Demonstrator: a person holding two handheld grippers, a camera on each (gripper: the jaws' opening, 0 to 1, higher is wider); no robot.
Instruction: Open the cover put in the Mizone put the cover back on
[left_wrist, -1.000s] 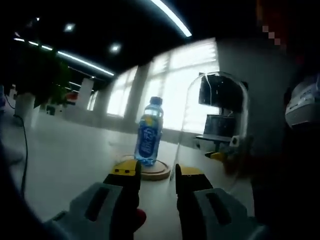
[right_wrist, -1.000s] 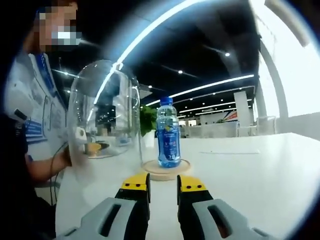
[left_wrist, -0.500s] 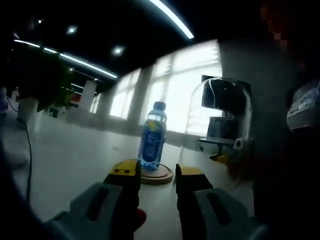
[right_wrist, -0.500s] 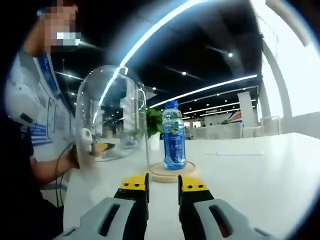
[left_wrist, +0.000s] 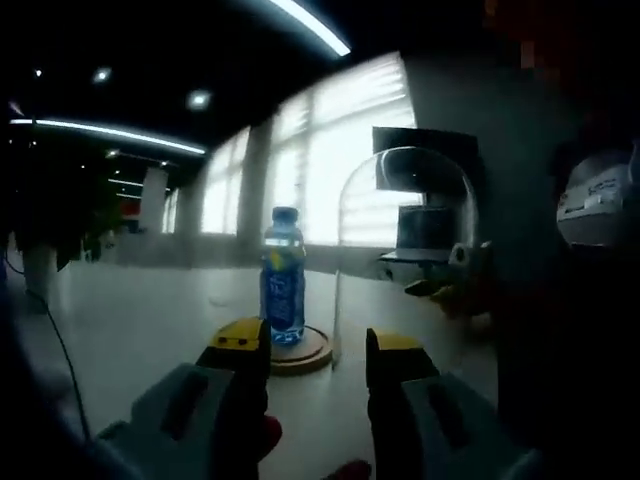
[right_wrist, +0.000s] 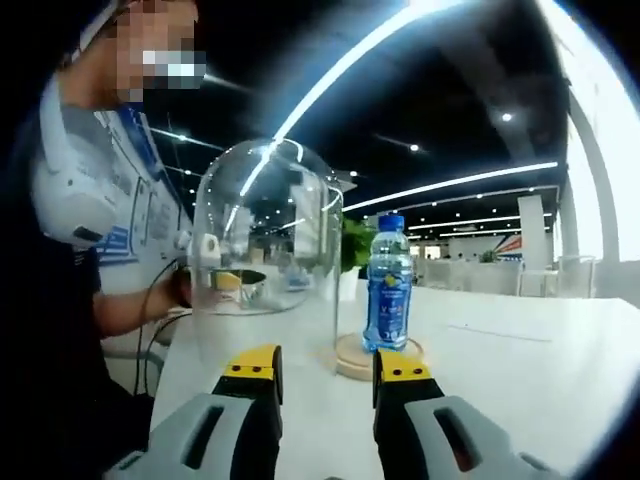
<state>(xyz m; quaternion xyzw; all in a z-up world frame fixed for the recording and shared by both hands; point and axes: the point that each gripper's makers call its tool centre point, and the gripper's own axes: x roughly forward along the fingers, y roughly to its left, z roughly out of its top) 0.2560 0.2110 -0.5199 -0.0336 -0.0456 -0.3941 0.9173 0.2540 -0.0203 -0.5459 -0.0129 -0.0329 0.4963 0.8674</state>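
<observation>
White table (right_wrist: 520, 370), upright Mizone bottle (right_wrist: 388, 282)

We see a large open-plan office: long ceiling light strips (right_wrist: 440, 185), tall windows (left_wrist: 330, 150), a wide white table (right_wrist: 520, 370), potted greenery (right_wrist: 352, 245)

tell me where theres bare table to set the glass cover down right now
Bare patches: the white table right of the Mizone bottle and its wooden base in the right gripper view; the stretch left of the bottle in the left gripper view, bordered by a thin cable. Crowded: around the base, where the glass cover stands close beside the bottle.
</observation>
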